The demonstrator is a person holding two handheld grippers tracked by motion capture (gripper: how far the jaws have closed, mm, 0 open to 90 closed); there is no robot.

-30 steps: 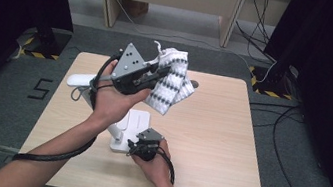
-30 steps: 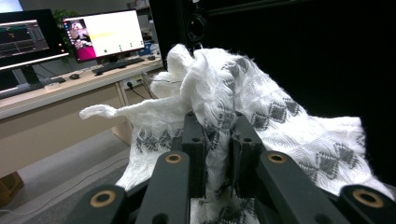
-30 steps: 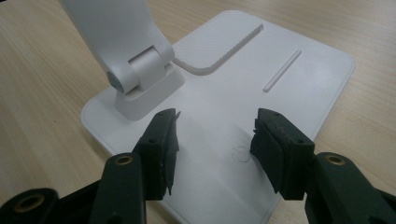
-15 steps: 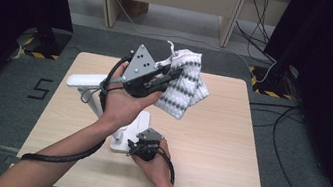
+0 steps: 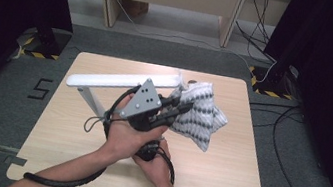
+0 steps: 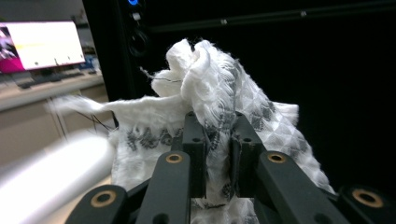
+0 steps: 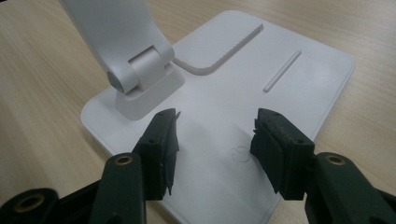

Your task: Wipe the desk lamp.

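Observation:
A white cloth with a grey pattern [image 5: 202, 115] hangs bunched from my left gripper [image 5: 179, 109], whose jaws are shut on it just right of the far end of a white desk lamp's long head [image 5: 121, 80]. In the left gripper view the cloth [image 6: 210, 93] is pinched between the two black jaws of the left gripper [image 6: 217, 140], and the lamp head is a white blur at the lower left. My right gripper [image 7: 215, 135] stands open over the lamp's flat white base [image 7: 261, 70], close to the hinge of the lamp arm [image 7: 135, 70]. In the high view it lies mostly under the left hand.
The lamp stands on a light wooden table [image 5: 222, 173], its arm [image 5: 89, 101] rising from the base near the front edge. Dark curtains, cables on the grey floor and a wooden bench lie beyond the table.
My left gripper has carried the cloth down and to the right, off the middle of the lamp head toward its far end. The right gripper has stayed on the base.

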